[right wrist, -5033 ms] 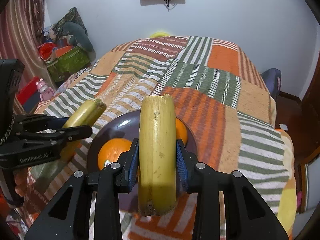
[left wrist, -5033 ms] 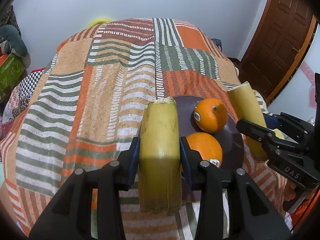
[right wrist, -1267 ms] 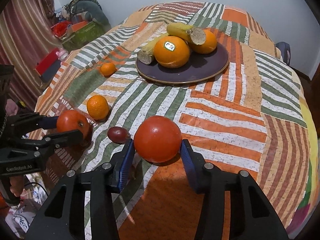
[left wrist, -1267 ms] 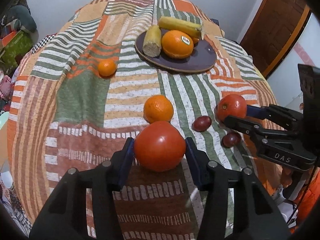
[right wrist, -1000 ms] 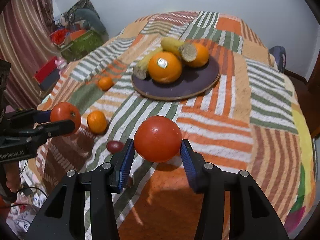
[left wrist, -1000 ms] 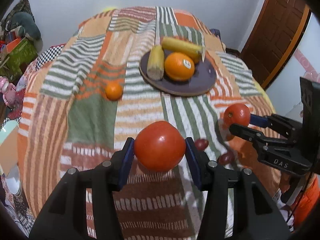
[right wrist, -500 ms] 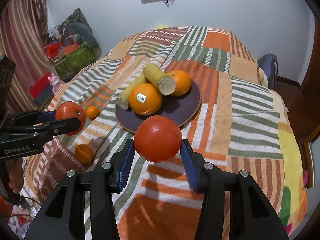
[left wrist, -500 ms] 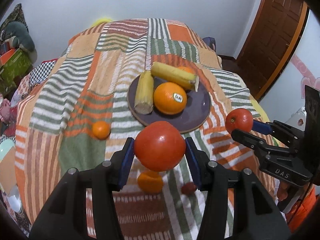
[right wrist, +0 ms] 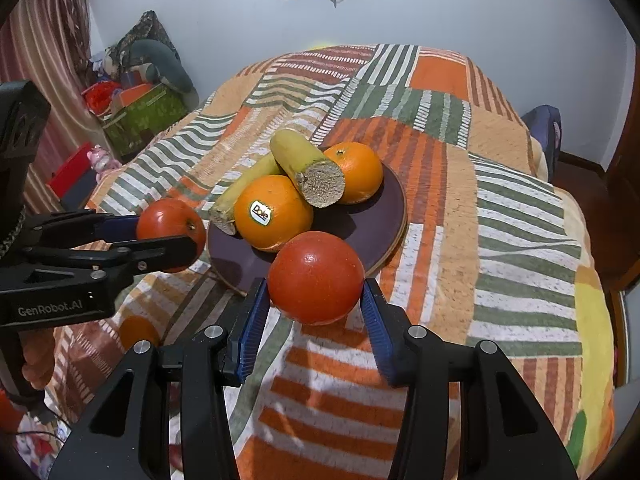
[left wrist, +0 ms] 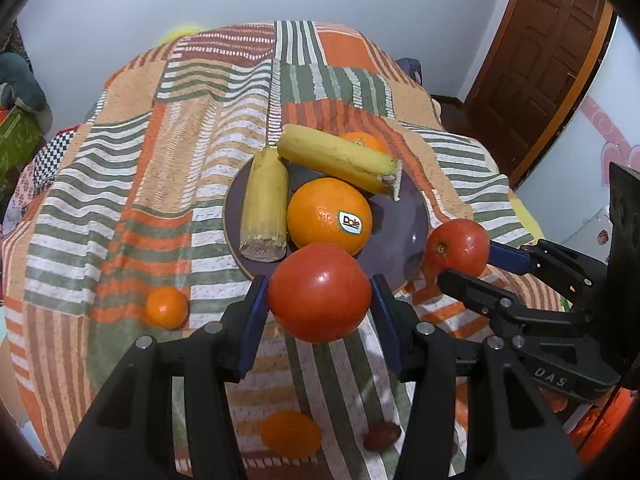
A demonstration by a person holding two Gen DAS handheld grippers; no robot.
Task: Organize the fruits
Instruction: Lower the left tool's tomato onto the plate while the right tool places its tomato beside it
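Each gripper grasps a red tomato above a quilt-covered bed: left gripper and right gripper hover at the near edge of the dark plate, apparently to join the oranges and bananas gathered there.

The plate is crowded from 9 to 1 o'clock: two banana pieces and two oranges block that side. Its bare surface from 3 to 6 o'clock is free to enter. On the bedspread, a small mandarin lies at the plate's 8 o'clock.
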